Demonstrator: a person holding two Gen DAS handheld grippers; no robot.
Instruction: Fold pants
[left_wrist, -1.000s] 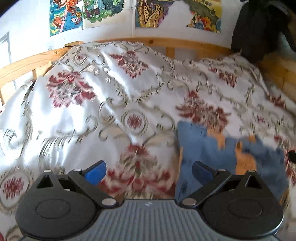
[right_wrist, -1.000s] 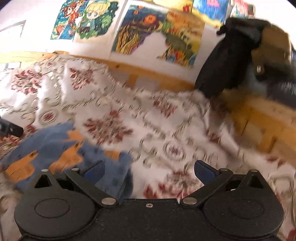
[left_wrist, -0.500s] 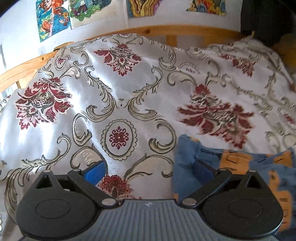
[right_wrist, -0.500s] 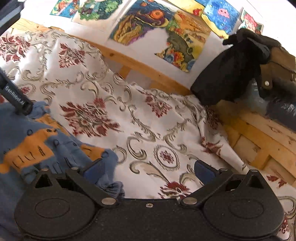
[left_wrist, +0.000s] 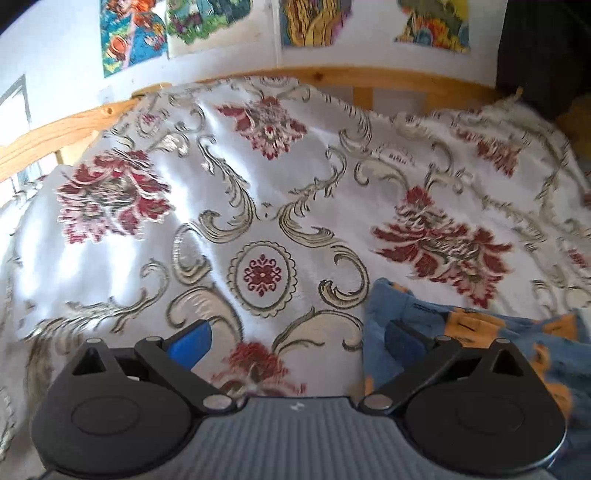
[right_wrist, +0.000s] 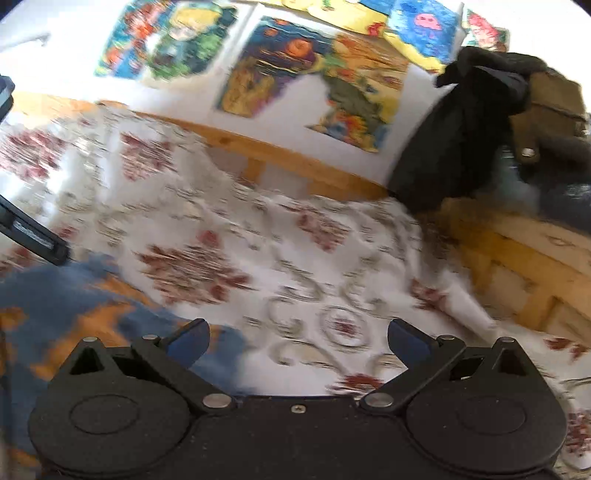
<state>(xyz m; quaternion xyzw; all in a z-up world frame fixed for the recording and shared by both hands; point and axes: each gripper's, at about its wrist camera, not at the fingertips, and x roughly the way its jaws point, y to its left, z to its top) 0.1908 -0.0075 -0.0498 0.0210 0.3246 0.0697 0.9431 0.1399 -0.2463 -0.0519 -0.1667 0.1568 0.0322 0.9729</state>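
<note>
Blue, orange-patched fabric pants (left_wrist: 436, 317): spread on floral white bedspread (left_wrist: 258, 206). Left hand-held gripper (left_wrist: 295, 338), right hand-held gripper (right_wrist: 297, 338): jaws spread, empty. Opposite corners best pinched evenly before folding.

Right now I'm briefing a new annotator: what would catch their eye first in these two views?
The white bedspread with red florals and gilt scrolls fills both views, and the blue and orange pants lie crumpled on it at the left view's lower right. Both grippers, left and right, are open and hold nothing. Bright paintings hang on the wall above the wooden bed rail.
</note>
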